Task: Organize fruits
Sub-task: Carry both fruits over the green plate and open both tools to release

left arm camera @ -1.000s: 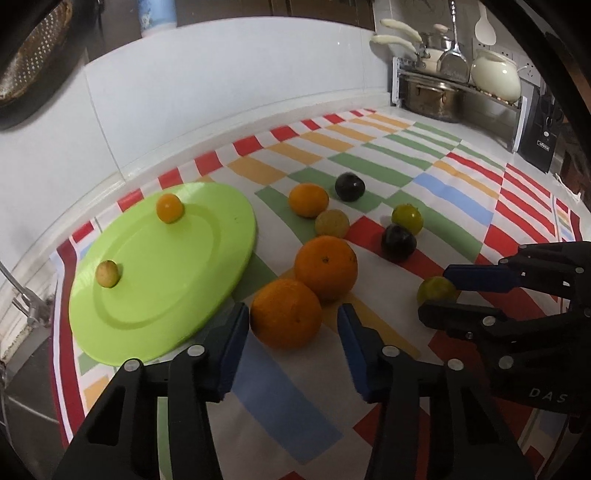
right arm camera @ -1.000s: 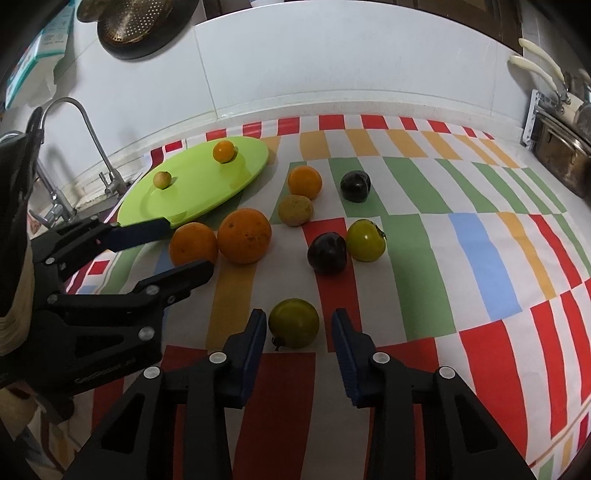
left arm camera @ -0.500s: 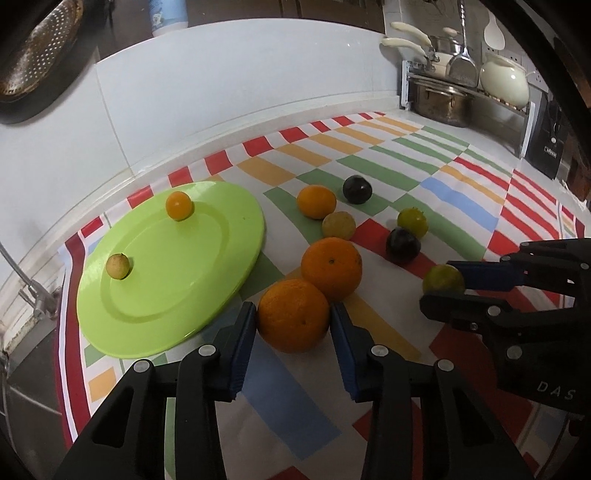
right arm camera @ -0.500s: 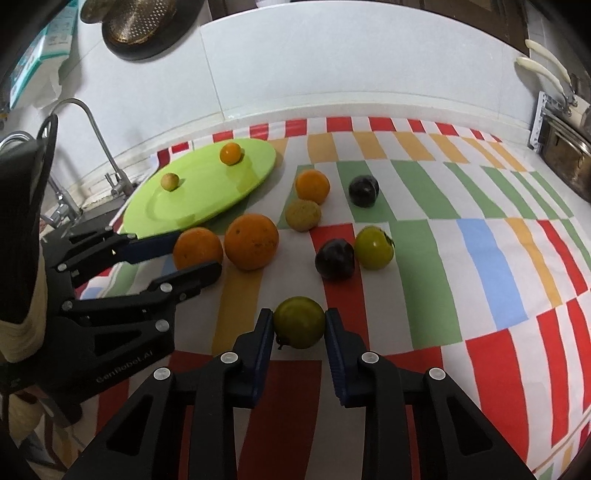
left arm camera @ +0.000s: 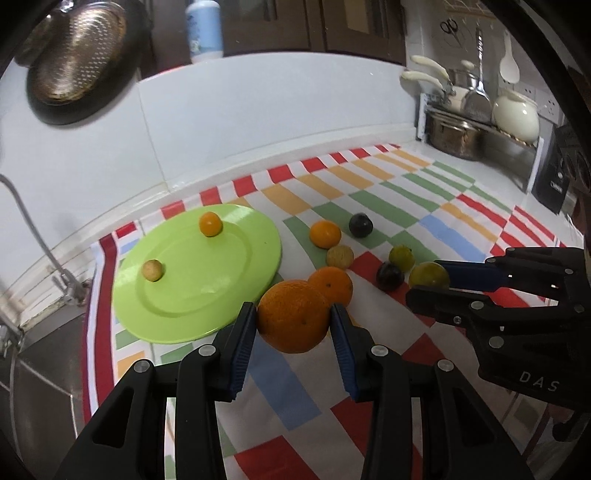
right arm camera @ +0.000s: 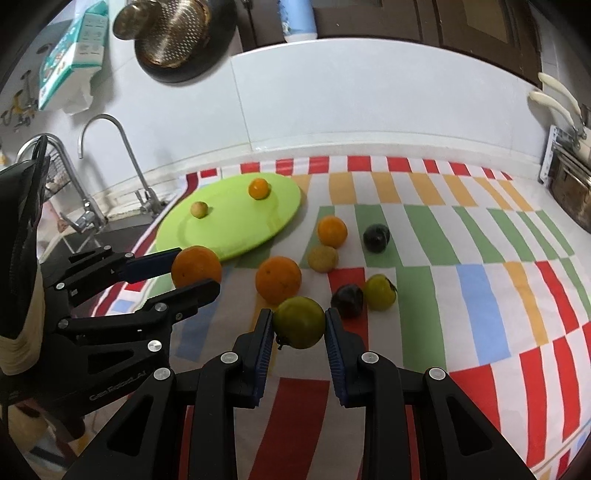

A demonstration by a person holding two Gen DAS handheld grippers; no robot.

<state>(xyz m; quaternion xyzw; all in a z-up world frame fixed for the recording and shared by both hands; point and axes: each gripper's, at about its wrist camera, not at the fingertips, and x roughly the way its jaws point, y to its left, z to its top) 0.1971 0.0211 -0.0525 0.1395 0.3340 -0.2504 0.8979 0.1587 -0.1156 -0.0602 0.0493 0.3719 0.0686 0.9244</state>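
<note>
My left gripper (left arm camera: 291, 321) is shut on a large orange (left arm camera: 292, 320) and holds it above the checked cloth, right of the green plate (left arm camera: 192, 291). My right gripper (right arm camera: 299, 323) is shut on a yellow-green fruit (right arm camera: 299, 322), lifted off the cloth. The plate (right arm camera: 236, 225) holds a small orange fruit (left arm camera: 210, 223) and a small yellowish fruit (left arm camera: 151, 270). On the cloth lie another large orange (right arm camera: 278, 279), a smaller orange (right arm camera: 332, 230), a tan fruit (right arm camera: 323, 258), two dark plums (right arm camera: 376, 237) (right arm camera: 347, 300) and a yellow-green fruit (right arm camera: 379, 291).
A sink with a tap (right arm camera: 110, 162) lies left of the cloth. A rack with pots and utensils (left arm camera: 476, 122) stands at the back right. A white tiled wall runs behind; a strainer (right arm camera: 173, 33) hangs on it.
Both grippers closed on their fruits and lifted them: the left on the large orange, the right on the yellow-green fruit. Both views now look from higher up.
</note>
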